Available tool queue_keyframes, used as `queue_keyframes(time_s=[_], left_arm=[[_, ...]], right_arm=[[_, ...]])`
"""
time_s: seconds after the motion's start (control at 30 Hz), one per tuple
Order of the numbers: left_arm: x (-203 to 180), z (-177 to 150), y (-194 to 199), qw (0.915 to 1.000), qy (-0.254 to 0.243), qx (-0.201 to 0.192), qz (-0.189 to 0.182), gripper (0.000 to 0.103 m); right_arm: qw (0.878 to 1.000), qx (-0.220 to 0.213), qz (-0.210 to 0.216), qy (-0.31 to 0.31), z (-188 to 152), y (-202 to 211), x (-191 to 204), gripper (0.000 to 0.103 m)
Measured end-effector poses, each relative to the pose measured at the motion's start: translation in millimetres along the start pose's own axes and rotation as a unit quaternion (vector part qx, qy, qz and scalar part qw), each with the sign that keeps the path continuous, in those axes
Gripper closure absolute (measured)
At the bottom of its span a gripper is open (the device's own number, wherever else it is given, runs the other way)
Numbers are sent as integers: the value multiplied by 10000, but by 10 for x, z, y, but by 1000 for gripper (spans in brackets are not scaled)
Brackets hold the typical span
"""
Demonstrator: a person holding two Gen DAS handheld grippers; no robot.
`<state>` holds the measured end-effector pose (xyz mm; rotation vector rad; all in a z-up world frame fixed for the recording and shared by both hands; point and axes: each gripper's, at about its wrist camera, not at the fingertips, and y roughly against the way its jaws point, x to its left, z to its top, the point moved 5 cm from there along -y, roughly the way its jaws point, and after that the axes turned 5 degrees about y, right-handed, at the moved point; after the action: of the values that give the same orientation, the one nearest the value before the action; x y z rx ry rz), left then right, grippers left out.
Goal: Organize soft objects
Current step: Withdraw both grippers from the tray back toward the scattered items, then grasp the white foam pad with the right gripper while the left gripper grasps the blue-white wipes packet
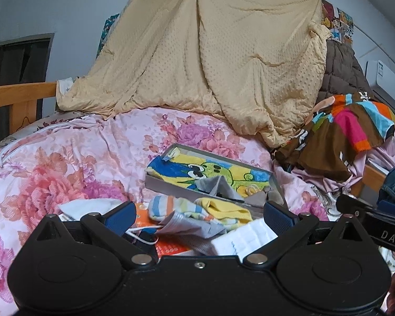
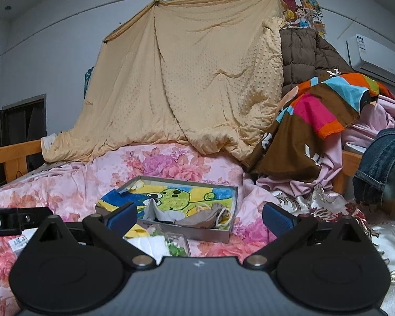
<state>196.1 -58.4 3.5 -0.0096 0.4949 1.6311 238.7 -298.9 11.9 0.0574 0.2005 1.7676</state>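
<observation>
Claws, left [image 1: 197, 214] and right [image 2: 198, 217], both spread, empty; pinch striped sock [image 1: 171, 208] mid-body, carry to grey box [image 1: 250, 167]

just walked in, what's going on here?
Someone with two handheld grippers is sorting soft items on a bed with a floral quilt. Both the left gripper and the right gripper are open and holding nothing. A shallow gray box already holds a cartoon towel, a gray cloth and a drawstring pouch. Loose socks, a face mask and a white cloth lie in front of the left gripper, outside the box.
</observation>
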Motion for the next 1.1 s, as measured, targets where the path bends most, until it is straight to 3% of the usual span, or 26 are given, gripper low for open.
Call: queue_keyframes(time_s=[0.27, 0.7, 0.8, 0.97, 1.1], left_arm=[[163, -112, 27, 9999, -108, 130, 34, 1], [318, -402, 14, 9965, -540, 587, -263, 1], [295, -461, 0, 9933, -784, 711, -467, 1], [242, -542, -5, 9810, -1491, 911, -838, 1], [274, -576, -9, 9794, -1462, 1001, -968, 1]], right_arm=[[9998, 8, -84, -157, -44, 139, -41, 0], [9974, 676, 165, -204, -236, 264, 100, 0], [9956, 890, 175, -253, -293, 298, 141, 0], [9925, 1185, 117, -272, -385, 378, 209, 0], [9902, 1376, 157, -178, -428, 404, 276, 0]])
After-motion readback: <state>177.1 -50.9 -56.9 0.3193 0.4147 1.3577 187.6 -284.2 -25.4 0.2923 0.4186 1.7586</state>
